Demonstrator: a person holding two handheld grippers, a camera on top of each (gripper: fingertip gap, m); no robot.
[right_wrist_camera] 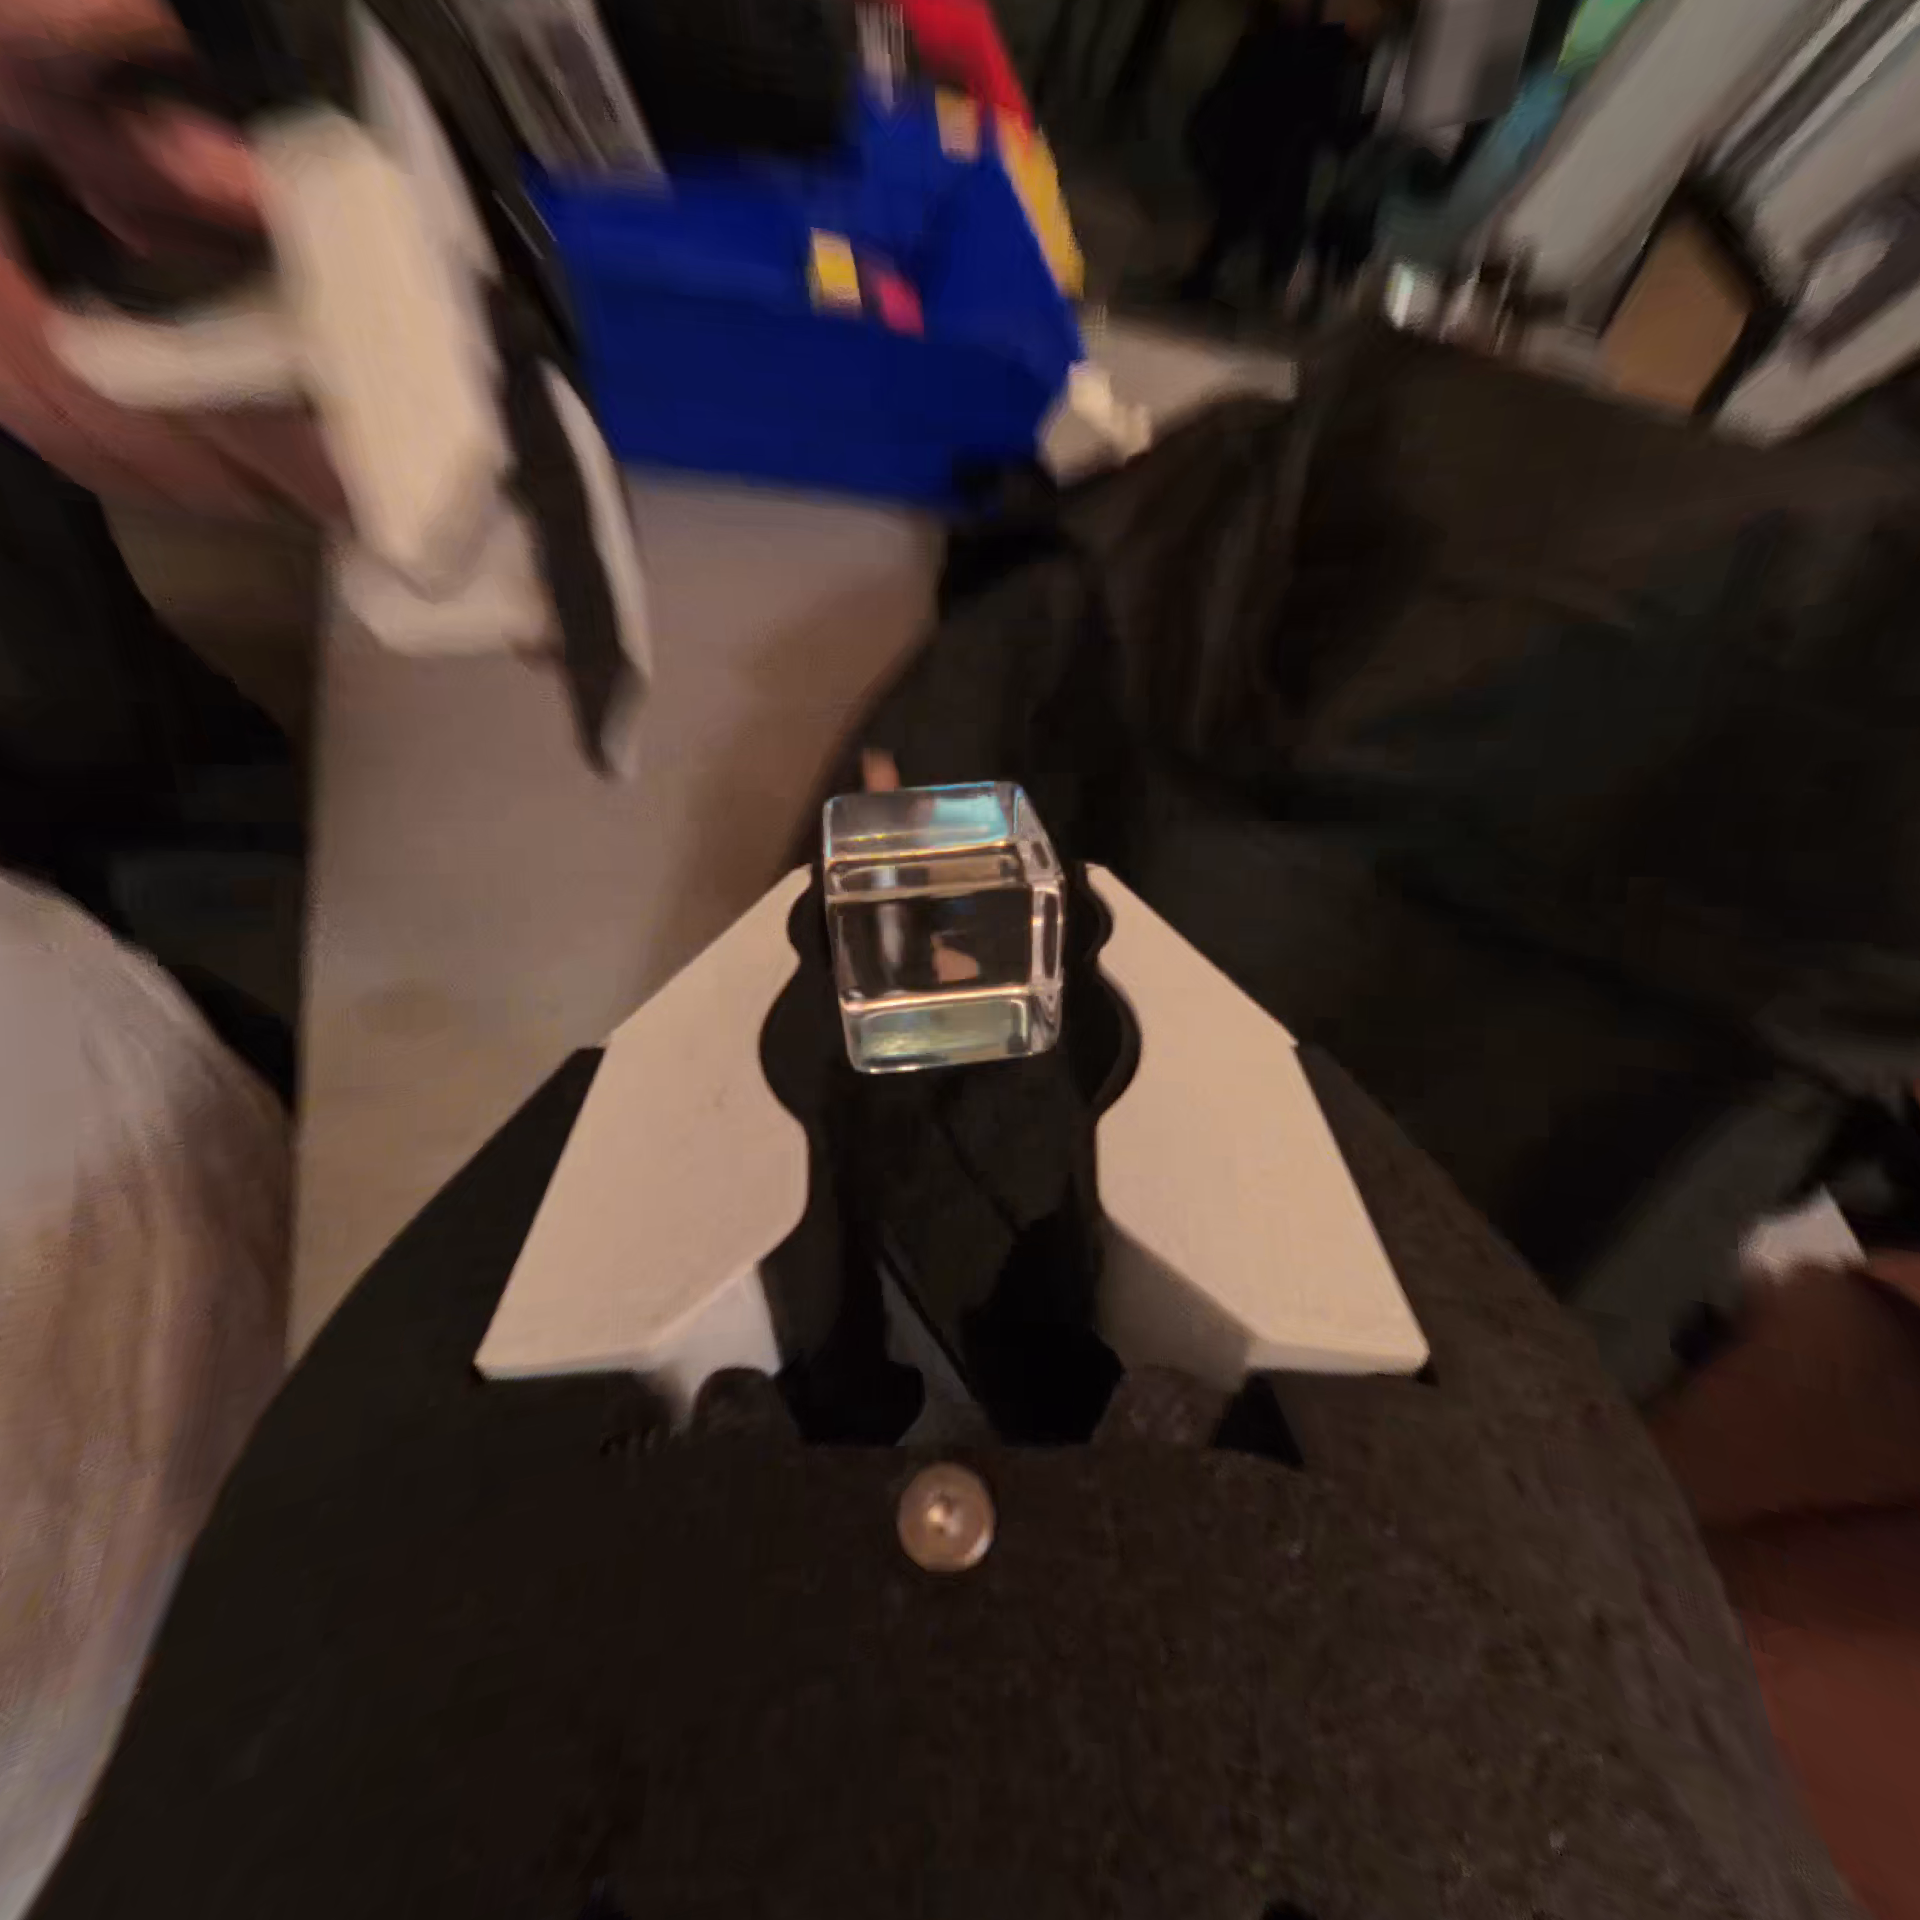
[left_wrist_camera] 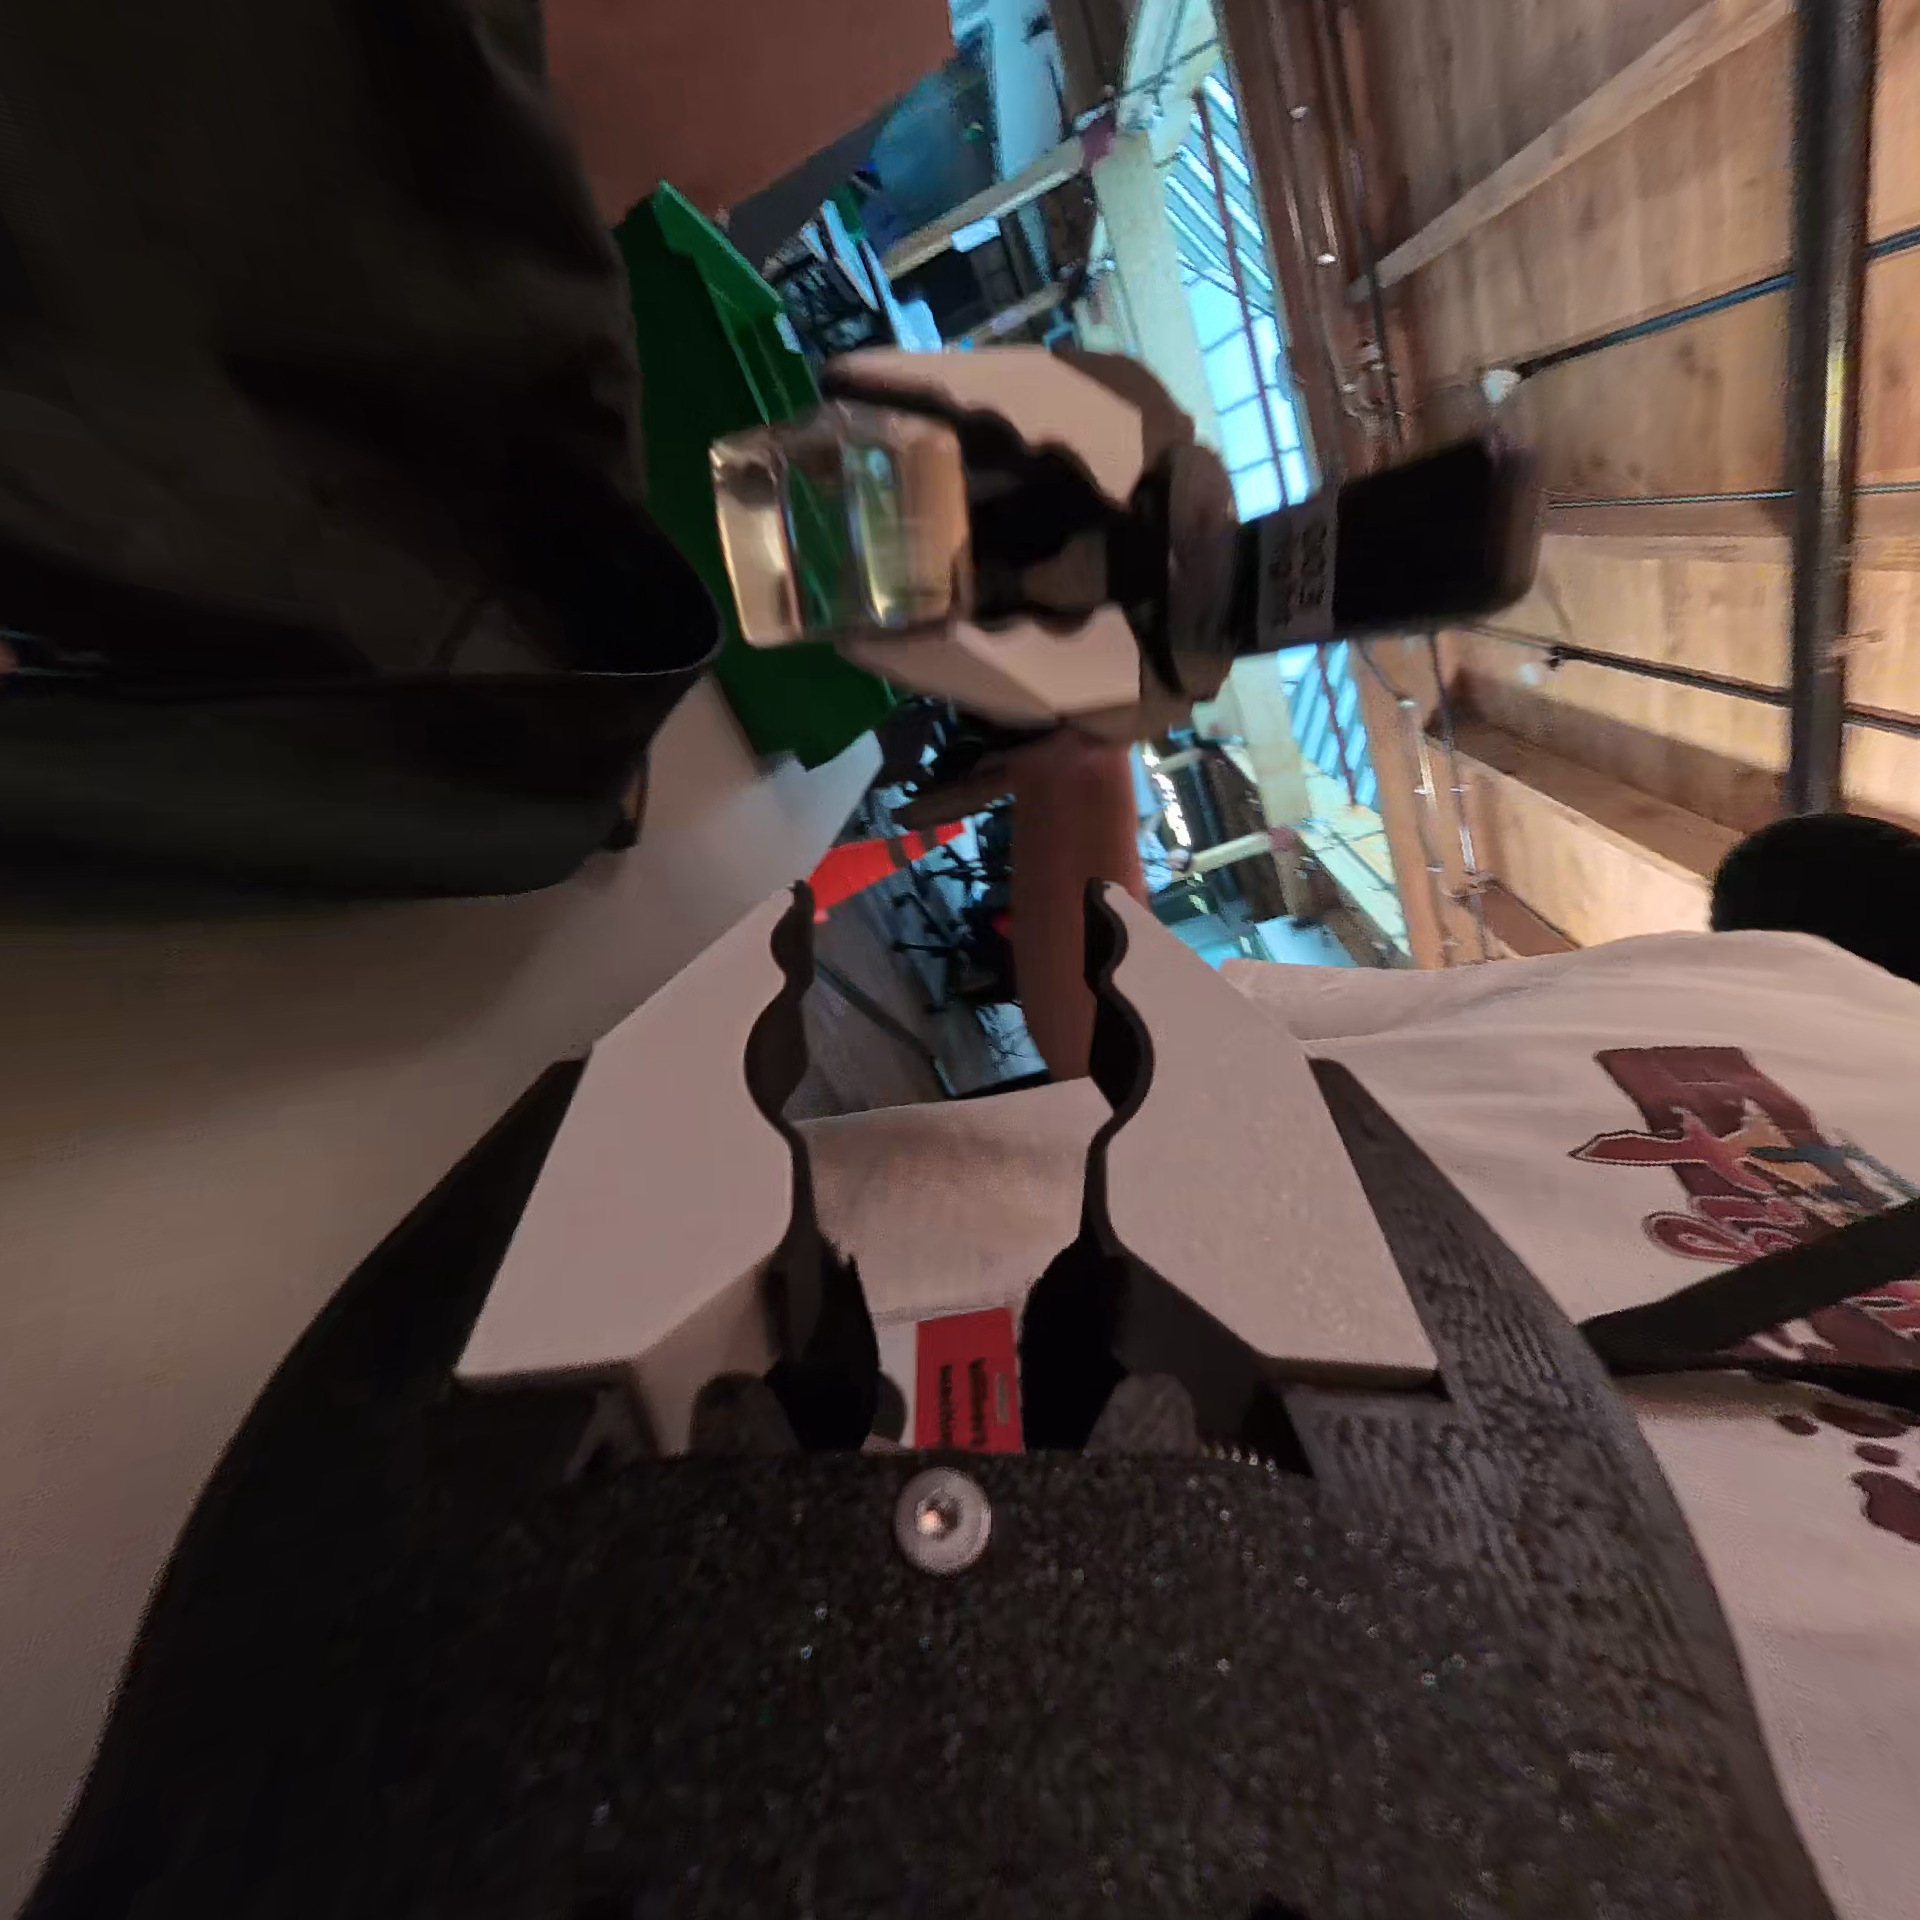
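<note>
My right gripper [right_wrist_camera: 945,914] is shut on a clear glass-like cube [right_wrist_camera: 940,925], gripped between its black pads near the tips. In the left wrist view the same right gripper [left_wrist_camera: 852,520] is held up in the air ahead, with the cube [left_wrist_camera: 831,540] sticking out of its tips. My left gripper [left_wrist_camera: 951,914] is open and empty, its jaws well apart, pointing toward the right gripper from below. The left gripper [right_wrist_camera: 561,665] shows blurred at the upper left of the right wrist view, with a hand [right_wrist_camera: 114,312] on it.
A white table [right_wrist_camera: 499,883] carries a blue bin [right_wrist_camera: 810,343] and a dark garment [right_wrist_camera: 1455,727]. A green bin [left_wrist_camera: 717,416] and dark cloth [left_wrist_camera: 260,416] lie by the table [left_wrist_camera: 156,1143]. A person in a white printed shirt [left_wrist_camera: 1558,1195] is close on the right.
</note>
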